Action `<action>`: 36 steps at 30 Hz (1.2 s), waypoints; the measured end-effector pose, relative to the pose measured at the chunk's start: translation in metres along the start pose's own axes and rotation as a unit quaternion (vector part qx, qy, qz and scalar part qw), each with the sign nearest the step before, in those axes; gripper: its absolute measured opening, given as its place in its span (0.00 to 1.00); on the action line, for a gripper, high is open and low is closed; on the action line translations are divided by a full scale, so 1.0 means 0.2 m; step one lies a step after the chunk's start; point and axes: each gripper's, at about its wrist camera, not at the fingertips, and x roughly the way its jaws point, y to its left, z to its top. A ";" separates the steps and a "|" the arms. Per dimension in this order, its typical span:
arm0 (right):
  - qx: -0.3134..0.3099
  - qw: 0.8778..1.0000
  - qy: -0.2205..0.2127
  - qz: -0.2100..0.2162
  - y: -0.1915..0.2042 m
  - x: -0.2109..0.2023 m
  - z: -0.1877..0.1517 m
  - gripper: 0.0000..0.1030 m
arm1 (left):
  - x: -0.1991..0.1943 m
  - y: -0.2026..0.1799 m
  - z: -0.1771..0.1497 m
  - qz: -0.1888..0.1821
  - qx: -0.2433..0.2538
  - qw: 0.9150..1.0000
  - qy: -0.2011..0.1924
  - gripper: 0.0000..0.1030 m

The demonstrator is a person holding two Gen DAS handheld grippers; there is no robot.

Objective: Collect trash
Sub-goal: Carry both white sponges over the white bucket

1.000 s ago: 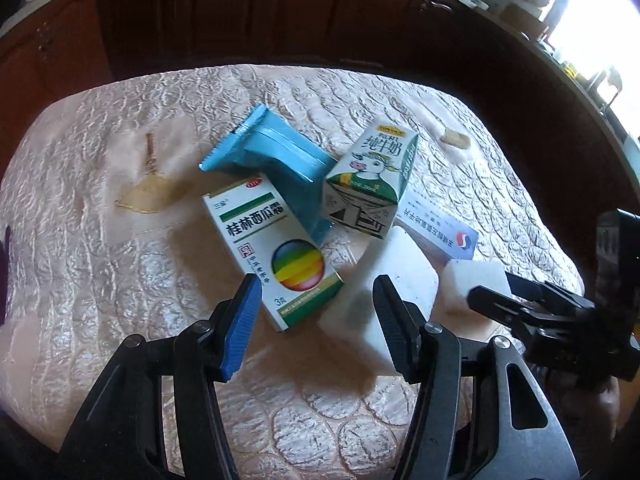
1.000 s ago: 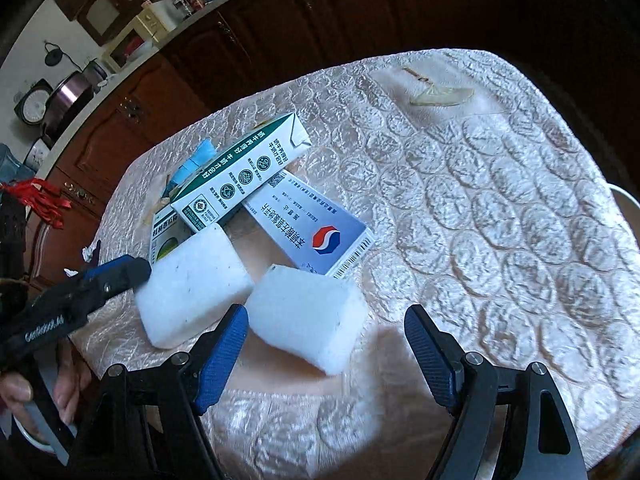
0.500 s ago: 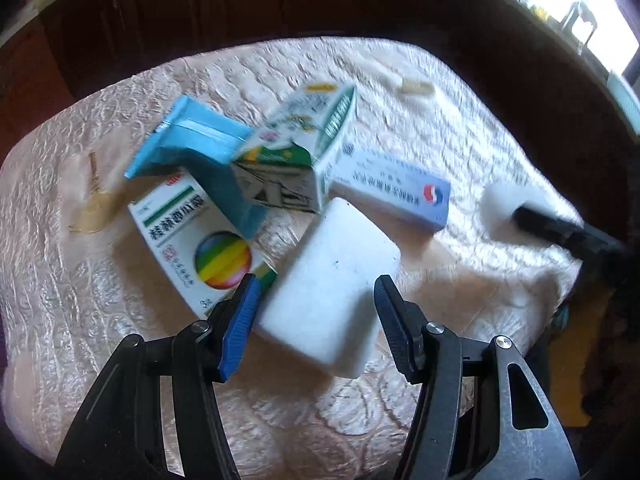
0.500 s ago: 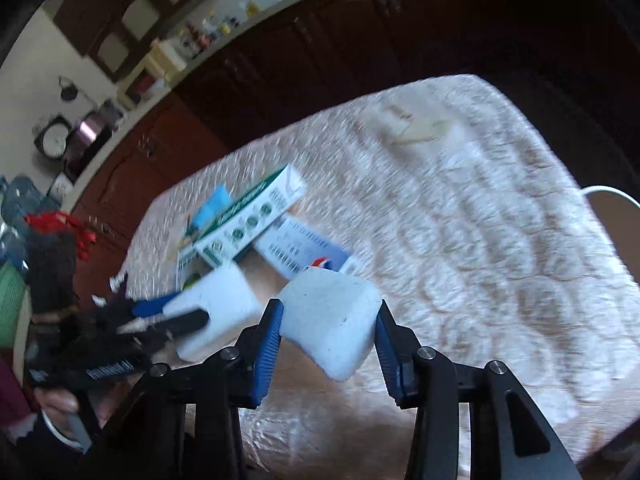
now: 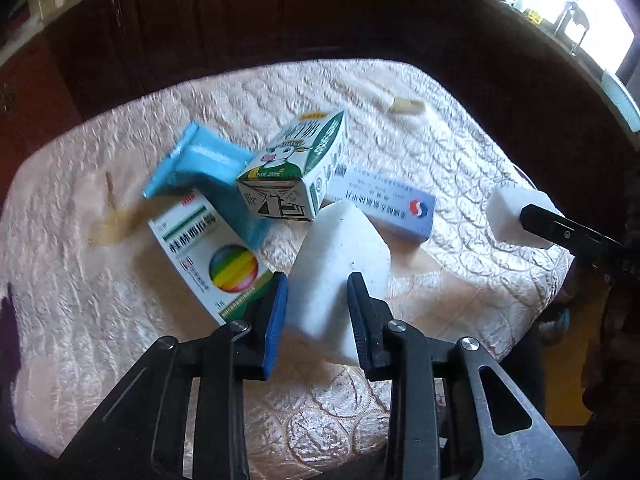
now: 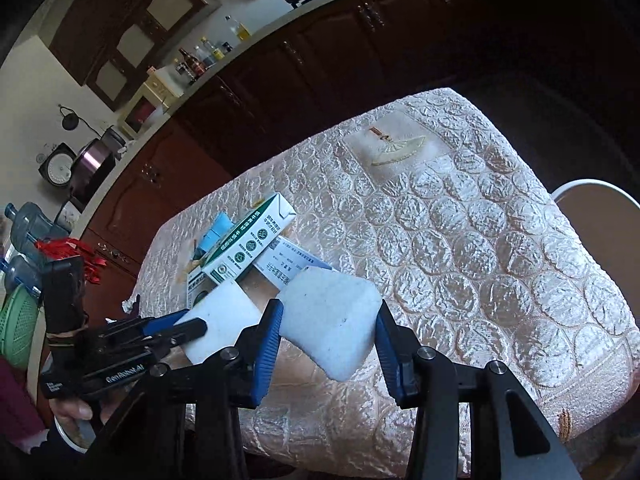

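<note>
Left gripper (image 5: 317, 312) closing on a white foam block (image 5: 340, 264) beside the cartons (image 5: 296, 176) on the quilted surface (image 5: 460, 152), right gripper (image 6: 328, 334) pinching a second foam block (image 6: 330, 318) just above that surface's near edge.

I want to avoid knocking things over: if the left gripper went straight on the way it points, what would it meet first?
Probably the milk carton, just beyond the white foam block between the closing left gripper jaws; depth is hard to judge.
</note>
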 end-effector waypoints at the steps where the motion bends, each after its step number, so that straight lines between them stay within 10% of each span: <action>1: 0.000 1.000 -0.003 0.000 0.00 -0.01 0.00 0.42 | -0.02 -0.01 0.00 -0.006 0.000 1.000 -0.004 0.27; 36: 0.040 0.995 -0.083 -0.047 -0.27 -0.49 0.07 0.42 | -0.13 -0.64 0.33 -0.048 0.083 0.993 -0.070 0.26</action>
